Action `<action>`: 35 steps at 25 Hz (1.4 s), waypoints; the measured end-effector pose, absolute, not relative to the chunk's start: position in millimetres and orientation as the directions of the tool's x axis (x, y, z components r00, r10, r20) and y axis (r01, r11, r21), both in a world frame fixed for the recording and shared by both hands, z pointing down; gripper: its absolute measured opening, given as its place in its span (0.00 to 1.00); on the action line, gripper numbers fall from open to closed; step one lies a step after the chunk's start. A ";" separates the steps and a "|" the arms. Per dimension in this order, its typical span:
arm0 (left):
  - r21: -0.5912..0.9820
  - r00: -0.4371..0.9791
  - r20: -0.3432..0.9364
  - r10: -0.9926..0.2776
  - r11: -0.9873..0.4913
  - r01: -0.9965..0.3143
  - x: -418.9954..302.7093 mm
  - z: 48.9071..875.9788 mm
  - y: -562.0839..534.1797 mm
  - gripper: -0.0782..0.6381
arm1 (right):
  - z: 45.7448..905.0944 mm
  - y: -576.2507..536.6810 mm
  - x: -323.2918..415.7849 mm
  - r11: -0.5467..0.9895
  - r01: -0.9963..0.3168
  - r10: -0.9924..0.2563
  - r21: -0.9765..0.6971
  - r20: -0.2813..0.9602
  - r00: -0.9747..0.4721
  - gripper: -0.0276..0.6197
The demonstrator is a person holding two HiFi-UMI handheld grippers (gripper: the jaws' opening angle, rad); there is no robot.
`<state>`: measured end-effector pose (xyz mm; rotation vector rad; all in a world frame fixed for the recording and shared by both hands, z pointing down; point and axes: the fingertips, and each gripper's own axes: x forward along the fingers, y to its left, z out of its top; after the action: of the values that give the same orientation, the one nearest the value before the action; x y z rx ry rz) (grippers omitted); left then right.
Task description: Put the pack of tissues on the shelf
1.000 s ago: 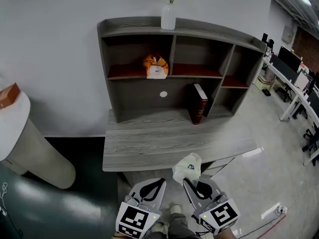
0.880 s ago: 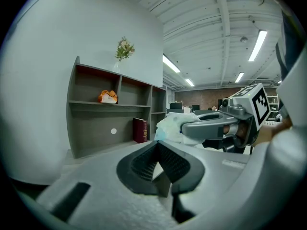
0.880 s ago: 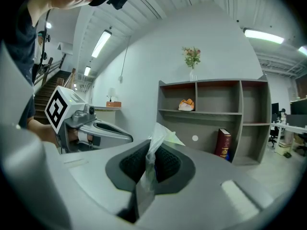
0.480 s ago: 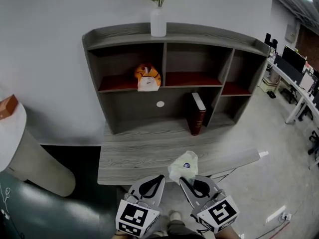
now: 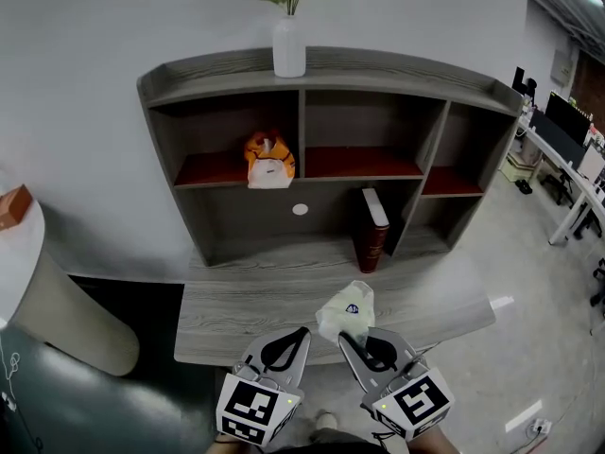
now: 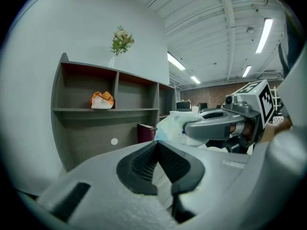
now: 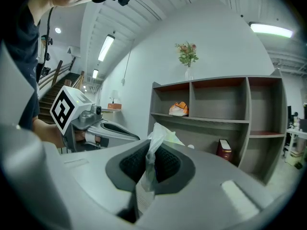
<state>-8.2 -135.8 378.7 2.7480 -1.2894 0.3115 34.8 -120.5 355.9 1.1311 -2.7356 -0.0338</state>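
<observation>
The pack of tissues (image 5: 346,312) is a pale crinkled plastic packet with a small blue mark. My right gripper (image 5: 357,339) is shut on its near end and holds it above the front edge of the grey wooden desk (image 5: 248,303). In the right gripper view the tissue pack (image 7: 161,136) sticks up from between the pads of the right gripper (image 7: 150,153). My left gripper (image 5: 291,340) hangs just left of it, shut and empty; the left gripper view shows that left gripper (image 6: 158,150) closed, with the tissue pack (image 6: 171,126) to its right. The grey shelf unit (image 5: 331,66) stands at the desk's back.
A white vase with flowers (image 5: 288,47) tops the shelf. An orange and white packet (image 5: 267,162) lies in the upper left compartment. A dark red book (image 5: 370,231) stands in the lower part. A white round column (image 5: 57,301) stands at the left, office desks (image 5: 572,149) far right.
The desk and shelf have drawn nearer and shifted left in the head view. Both grippers and the held tissue pack have come forward from over the floor to over the desk's front edge.
</observation>
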 end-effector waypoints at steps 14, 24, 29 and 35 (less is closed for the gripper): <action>-0.028 0.595 0.245 -0.765 -0.619 -0.785 33.9 383.7 -171.6 0.10 | 358.7 -163.5 72.9 0.740 -0.668 -0.672 0.083 0.152 -0.725 0.06; -0.029 0.569 0.237 -0.788 -0.591 -0.806 28.1 378.3 -192.8 0.10 | 352.2 -183.5 72.4 0.756 -0.648 -0.654 0.090 0.147 -0.742 0.06; -0.029 0.573 0.233 -0.786 -0.595 -0.803 25.1 375.1 -215.6 0.10 | 342.8 -205.5 72.2 0.747 -0.656 -0.664 0.105 0.139 -0.735 0.06; -0.020 0.605 0.196 -0.772 -0.620 -0.785 25.3 355.9 -252.1 0.10 | 319.3 -238.2 67.5 0.730 -0.668 -0.682 0.144 0.105 -0.723 0.06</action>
<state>25.3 -252.1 355.9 2.7523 -1.3368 0.2860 67.5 -238.2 319.3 1.0918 -2.7801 -0.1444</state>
